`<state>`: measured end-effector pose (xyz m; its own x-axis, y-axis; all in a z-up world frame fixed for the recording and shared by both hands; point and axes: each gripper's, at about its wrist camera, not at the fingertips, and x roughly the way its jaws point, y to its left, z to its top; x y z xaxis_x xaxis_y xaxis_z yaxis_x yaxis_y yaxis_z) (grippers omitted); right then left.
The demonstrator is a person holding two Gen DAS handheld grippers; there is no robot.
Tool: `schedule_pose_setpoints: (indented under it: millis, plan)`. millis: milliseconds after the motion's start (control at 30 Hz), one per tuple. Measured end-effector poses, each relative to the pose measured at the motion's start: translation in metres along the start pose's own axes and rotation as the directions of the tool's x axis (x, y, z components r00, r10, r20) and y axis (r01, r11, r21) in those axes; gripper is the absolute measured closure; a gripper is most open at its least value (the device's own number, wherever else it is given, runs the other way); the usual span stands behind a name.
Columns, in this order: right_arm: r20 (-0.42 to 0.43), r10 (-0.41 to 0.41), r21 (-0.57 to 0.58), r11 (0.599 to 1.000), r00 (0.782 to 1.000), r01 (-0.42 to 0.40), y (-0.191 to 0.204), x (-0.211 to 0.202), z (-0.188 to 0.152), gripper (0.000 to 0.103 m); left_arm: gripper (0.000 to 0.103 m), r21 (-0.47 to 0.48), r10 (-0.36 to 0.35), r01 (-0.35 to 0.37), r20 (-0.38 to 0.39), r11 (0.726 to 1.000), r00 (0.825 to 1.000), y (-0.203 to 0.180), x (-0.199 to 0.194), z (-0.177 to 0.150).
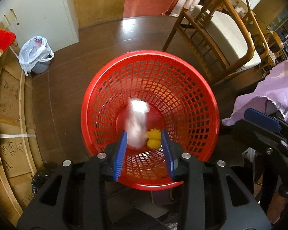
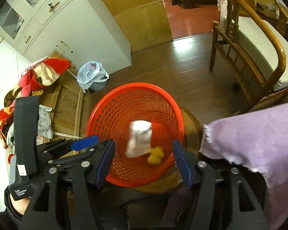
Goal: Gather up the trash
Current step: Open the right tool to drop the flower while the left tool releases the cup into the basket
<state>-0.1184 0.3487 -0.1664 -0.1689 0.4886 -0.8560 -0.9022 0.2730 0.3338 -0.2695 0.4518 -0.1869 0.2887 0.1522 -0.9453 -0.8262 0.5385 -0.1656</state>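
Note:
A red mesh basket [image 1: 182,88] stands on the brown floor below both grippers; it also shows in the right wrist view [image 2: 113,111]. A white crumpled piece of trash [image 1: 136,122] is blurred in mid-air inside the basket, free of my fingers; it also shows in the right wrist view [image 2: 139,139]. A yellow crumpled piece [image 1: 153,140] lies at the basket bottom, also in the right wrist view [image 2: 155,155]. My left gripper [image 1: 145,138] is open over the basket. My right gripper [image 2: 144,147] is open and empty over the basket's near rim.
A lilac cloth [image 2: 259,138] hangs at the right. A wooden chair [image 1: 220,38] stands beyond the basket. A small bin with a white plastic bag [image 1: 35,55] stands by the white cabinet [image 2: 67,28]. Cardboard [image 1: 9,115] and a red blanket [image 2: 38,76] lie at the left.

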Motion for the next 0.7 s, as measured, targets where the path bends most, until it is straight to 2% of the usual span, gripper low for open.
schedule_pose_setpoints:
  millis: [200,367,533,667,700]
  plan:
    - [0.06,0.018,-0.006,1.0,0.998,-0.018,0.004,-0.039,-0.006,0.038,0.059,0.009,0.004,-0.004,0.023,1.0,1.0,-0.005,-0.013,-0.001]
    - [0.161,0.011,-0.034,0.999,0.987,-0.006,0.01,-0.098,-0.022,0.03,0.053,0.051,-0.02,0.016,0.07,0.999,0.997,-0.021,-0.038,-0.001]
    - [0.274,-0.057,0.002,0.998,0.96,0.058,-0.006,-0.161,-0.05,0.022,0.031,0.131,-0.068,0.048,0.153,0.99,0.986,-0.058,-0.075,-0.006]
    - [0.34,-0.146,0.073,0.989,0.929,0.129,-0.031,-0.204,-0.081,0.018,0.025,0.22,-0.124,0.08,0.198,0.972,0.972,-0.097,-0.102,-0.017]
    - [0.36,-0.185,0.1,0.982,0.915,0.159,-0.039,-0.218,-0.091,0.016,0.023,0.245,-0.141,0.089,0.203,0.965,0.969,-0.108,-0.108,-0.02]
